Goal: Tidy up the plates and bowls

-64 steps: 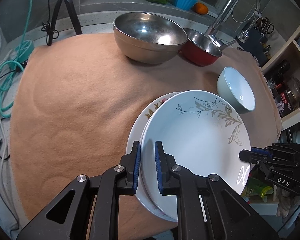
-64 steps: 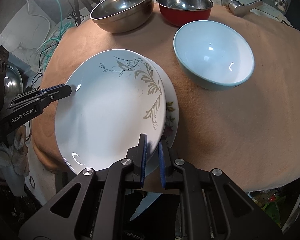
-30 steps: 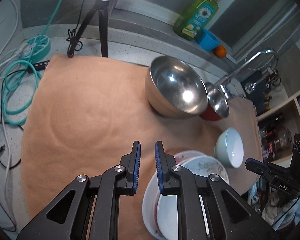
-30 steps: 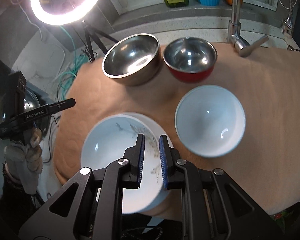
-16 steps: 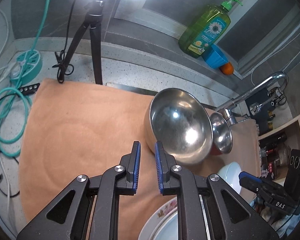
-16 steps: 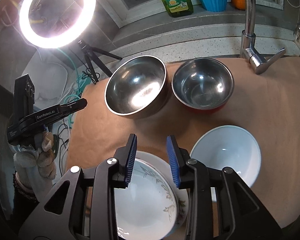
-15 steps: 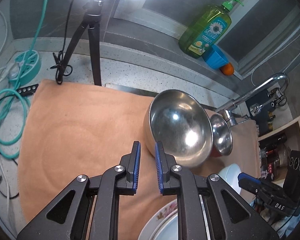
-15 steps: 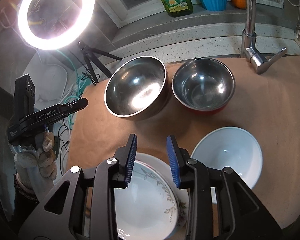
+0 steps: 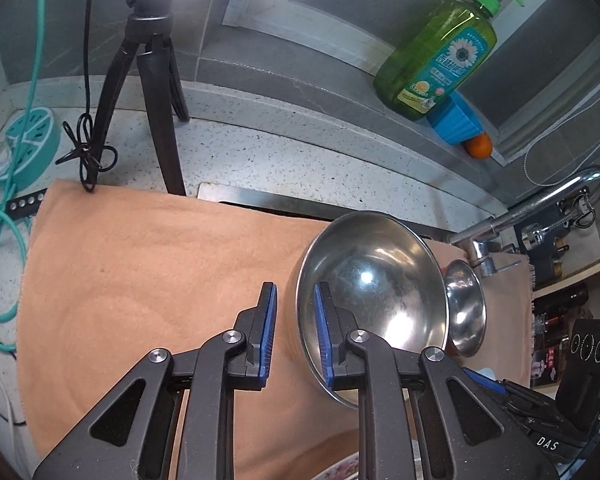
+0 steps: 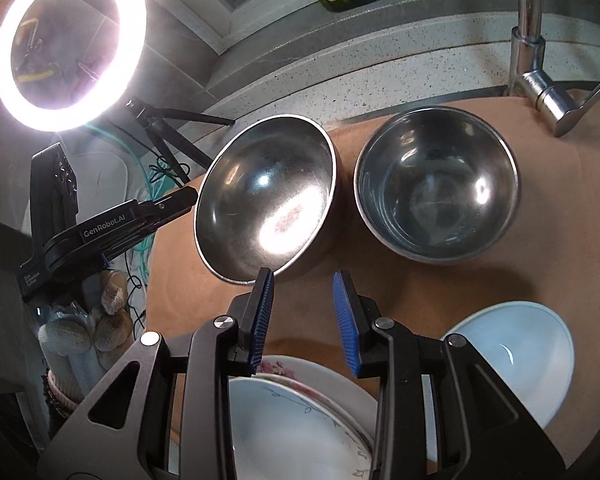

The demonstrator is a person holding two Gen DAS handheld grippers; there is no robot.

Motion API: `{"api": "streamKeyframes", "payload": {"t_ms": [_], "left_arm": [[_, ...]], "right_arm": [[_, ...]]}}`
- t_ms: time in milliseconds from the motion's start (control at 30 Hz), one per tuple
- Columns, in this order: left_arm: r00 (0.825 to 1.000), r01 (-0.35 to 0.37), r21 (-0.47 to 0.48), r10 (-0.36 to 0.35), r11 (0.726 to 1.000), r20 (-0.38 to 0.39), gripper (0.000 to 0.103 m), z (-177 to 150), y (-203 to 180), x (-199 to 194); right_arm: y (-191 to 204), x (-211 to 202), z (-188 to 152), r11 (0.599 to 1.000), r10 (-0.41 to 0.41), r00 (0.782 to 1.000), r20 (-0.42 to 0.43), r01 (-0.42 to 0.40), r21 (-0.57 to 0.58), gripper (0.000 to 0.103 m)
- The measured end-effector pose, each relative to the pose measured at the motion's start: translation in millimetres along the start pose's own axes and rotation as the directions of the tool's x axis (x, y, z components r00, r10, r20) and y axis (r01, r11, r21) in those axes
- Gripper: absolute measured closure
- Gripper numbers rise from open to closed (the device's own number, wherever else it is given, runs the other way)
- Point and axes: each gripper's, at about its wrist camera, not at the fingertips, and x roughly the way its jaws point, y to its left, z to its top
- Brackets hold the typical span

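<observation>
A large steel bowl (image 9: 372, 292) (image 10: 266, 196) sits at the back of the peach cloth (image 9: 140, 280), with a smaller steel bowl (image 9: 466, 312) (image 10: 436, 184) to its right. My left gripper (image 9: 294, 288) (image 10: 188, 200) is at the large bowl's left rim. Its jaws stand a narrow gap apart, the rim shows between them, and the pads do not press on it. My right gripper (image 10: 302, 280) is open and empty just in front of that bowl. Two stacked white plates (image 10: 300, 420) lie under it, and a pale blue bowl (image 10: 512, 356) sits to their right.
A ring light (image 10: 68, 44) on a tripod (image 9: 156, 80) stands at the back left, beside teal cables (image 9: 4, 240). A faucet (image 10: 532, 40) rises at the back right. A green soap bottle (image 9: 440, 48) and a blue cup (image 9: 456, 124) are on the ledge.
Both grippers have moved forward from the stacked plates toward the large steel bowl. The right jaws have opened. The plates stay stacked on the cloth.
</observation>
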Motion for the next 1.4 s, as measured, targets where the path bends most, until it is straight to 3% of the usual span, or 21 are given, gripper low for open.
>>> {"api": "streamKeyframes", "payload": {"t_ms": [367,767,1400], "left_arm": [[0.999,-0.002,-0.005,0.001,1.0,-0.035,0.086,6,2,23],[0.999,-0.013,0.01,0.013,1.0,-0.04,0.09,3,-1,31],[1.0,0.004,-0.008,-0.004,1.0,0.019,0.09,-38,18,-28]], "right_arm": [[-6,34,18,0.999,0.013,0.999,-0.041,-0.011,0.049,0.071],[-8,41,22,0.999,-0.015,0.999,-0.048,0.017,0.033,0.075],[30,17,-14,0.999,0.013,0.998,-0.062,-0.016,-0.051,0.076]]}}
